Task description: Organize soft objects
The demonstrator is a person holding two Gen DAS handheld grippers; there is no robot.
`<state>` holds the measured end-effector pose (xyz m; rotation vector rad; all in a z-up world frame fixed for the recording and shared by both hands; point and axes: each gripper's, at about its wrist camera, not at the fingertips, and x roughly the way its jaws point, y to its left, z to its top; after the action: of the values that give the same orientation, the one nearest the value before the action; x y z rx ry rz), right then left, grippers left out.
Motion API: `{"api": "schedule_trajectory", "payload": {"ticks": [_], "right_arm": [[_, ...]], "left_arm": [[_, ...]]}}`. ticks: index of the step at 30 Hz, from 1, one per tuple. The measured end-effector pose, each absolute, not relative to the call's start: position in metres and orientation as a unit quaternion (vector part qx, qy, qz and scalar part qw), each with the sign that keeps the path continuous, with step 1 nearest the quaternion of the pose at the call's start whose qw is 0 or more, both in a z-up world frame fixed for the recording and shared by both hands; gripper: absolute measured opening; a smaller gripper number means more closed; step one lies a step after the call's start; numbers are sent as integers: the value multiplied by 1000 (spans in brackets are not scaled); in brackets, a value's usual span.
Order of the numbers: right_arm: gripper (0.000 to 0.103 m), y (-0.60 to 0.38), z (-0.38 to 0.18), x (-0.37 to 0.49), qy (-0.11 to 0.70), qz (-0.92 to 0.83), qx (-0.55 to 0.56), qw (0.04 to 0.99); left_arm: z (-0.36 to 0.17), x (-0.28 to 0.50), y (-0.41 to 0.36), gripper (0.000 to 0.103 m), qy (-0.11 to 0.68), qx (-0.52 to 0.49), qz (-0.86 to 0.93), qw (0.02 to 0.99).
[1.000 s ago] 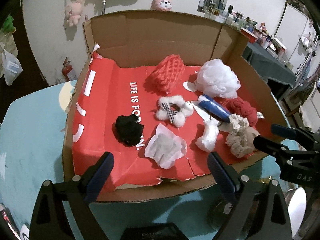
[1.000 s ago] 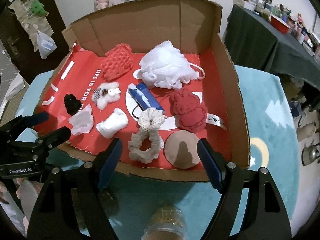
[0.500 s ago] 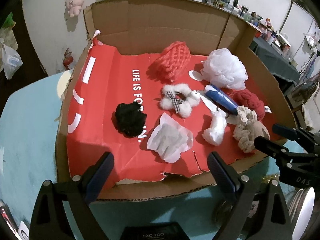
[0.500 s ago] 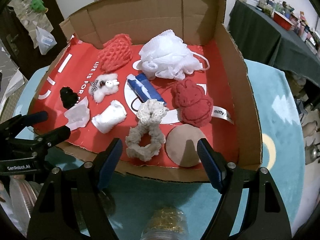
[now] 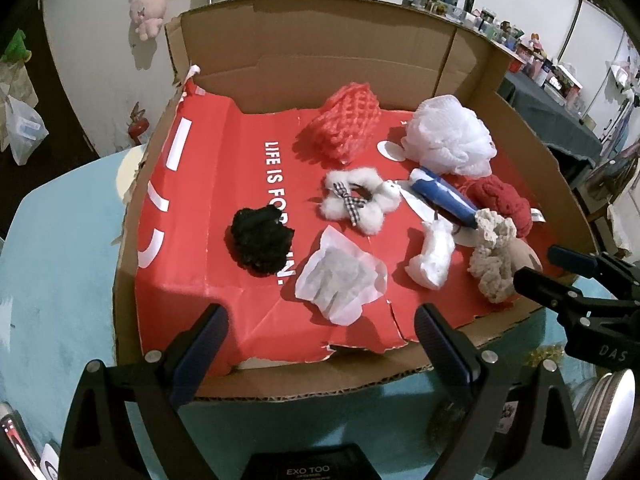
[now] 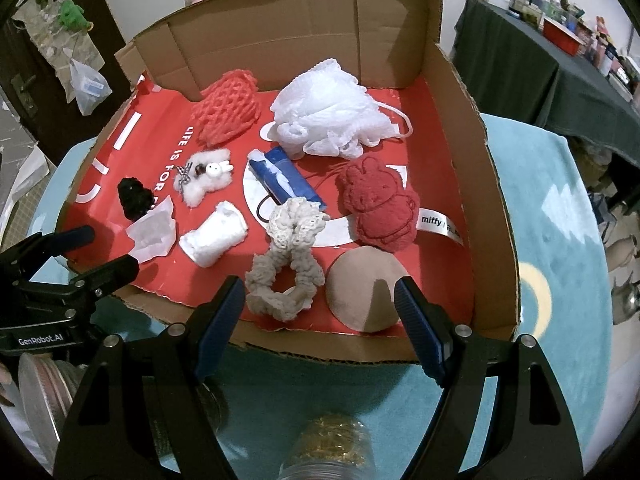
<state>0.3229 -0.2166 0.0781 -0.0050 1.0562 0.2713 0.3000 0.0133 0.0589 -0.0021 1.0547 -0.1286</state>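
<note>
Both grippers sit at the bottom of their frames with jaws spread wide and nothing in them: the left gripper (image 5: 320,340) just short of the cardboard box (image 5: 320,40), and the right gripper (image 6: 320,312) at the near rim too. All the soft stuff lies inside on the red liner (image 5: 208,200). There's a white mesh pouf (image 6: 332,116) and coral net sponge (image 6: 228,108) toward the top — black scrunchie (image 5: 260,240) left of centre, beige scrunchie (image 6: 286,264) near the bottom middle, red terry bunny (image 6: 378,204) to its right.

left gripper (image 5: 320,332): black frame; blue-padded jaws; silver screws | right gripper (image 6: 320,308): same; "GenRobot.AI" lettering
</note>
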Motion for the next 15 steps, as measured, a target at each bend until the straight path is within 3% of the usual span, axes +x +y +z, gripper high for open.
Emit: {"api": "schedule_trajectory", "payload": {"ticks": [15], "right_arm": [[76, -217, 80, 320, 497, 126, -3, 858]], "left_arm": [[60, 299, 13, 96, 501, 1, -57, 864]]}}
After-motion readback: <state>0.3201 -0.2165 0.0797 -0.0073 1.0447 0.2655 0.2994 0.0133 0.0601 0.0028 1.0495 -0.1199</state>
